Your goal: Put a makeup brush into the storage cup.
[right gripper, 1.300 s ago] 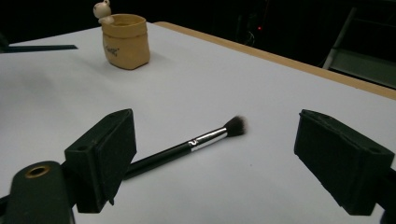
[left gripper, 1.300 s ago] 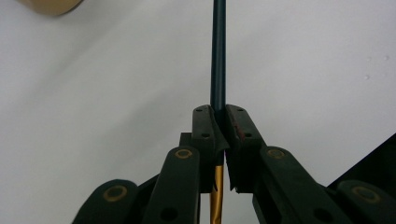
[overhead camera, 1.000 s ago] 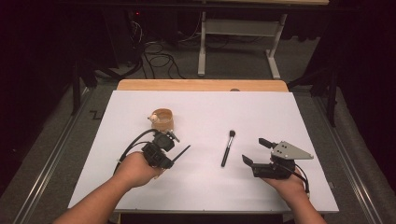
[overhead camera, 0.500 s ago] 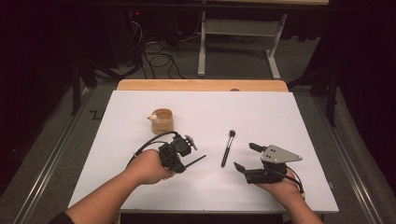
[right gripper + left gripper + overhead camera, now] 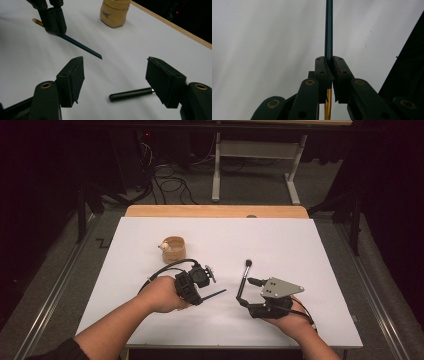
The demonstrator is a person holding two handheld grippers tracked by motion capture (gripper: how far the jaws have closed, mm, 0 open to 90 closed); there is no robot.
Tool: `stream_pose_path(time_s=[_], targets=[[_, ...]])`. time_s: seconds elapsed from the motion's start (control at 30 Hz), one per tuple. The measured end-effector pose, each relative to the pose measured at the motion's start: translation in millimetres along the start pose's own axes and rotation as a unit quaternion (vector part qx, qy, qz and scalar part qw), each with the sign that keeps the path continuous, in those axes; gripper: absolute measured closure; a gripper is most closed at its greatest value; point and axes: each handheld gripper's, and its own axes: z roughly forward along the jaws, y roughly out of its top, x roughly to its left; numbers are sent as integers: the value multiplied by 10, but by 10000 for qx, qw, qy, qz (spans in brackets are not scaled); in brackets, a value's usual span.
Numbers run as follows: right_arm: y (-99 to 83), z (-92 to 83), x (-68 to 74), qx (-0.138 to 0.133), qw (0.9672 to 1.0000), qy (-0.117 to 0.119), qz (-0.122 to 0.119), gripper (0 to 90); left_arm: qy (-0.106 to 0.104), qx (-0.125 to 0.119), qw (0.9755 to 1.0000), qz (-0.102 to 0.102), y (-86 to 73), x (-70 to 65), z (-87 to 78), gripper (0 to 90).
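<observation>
Both hands have slid inward over the white table (image 5: pixel 320 250); left jaws pinch a brush (image 5: pixel 328 30), right spread.

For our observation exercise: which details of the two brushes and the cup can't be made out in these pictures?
- Held brush: its tip, cut off by the top edge, left gripper view.
- Black brush: its far end, behind the right claw, right gripper view.
- Cup: its contents, too small, high view.

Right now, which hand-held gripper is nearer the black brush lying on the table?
Right. The right hand-held gripper straddles the black brush, jaws apart; the left hand-held gripper sits off to its side.
</observation>
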Motion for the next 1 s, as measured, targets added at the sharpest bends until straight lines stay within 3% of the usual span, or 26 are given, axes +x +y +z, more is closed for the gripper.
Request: stream_pose_path(time_s=[0.27,0.47,0.67,0.83,1.0], targets=[[232,91,114,23,9989,159,-429,400,-9,11,9998,209,-43,-47,-26,829],[313,173,170,209,9969,257,-720,424,-7,14,9994,341,-50,-90,-15,829],[261,232,200,537,9911,363,-1165,466,29,161,9987,473,-46,-99,6,829],[235,261,267,620,9866,260,-1487,466,35,85,9993,371,-44,-133,29,829],[158,260,323,644,9808,114,-1835,493,26,228,9986,478,-40,-121,17,829]])
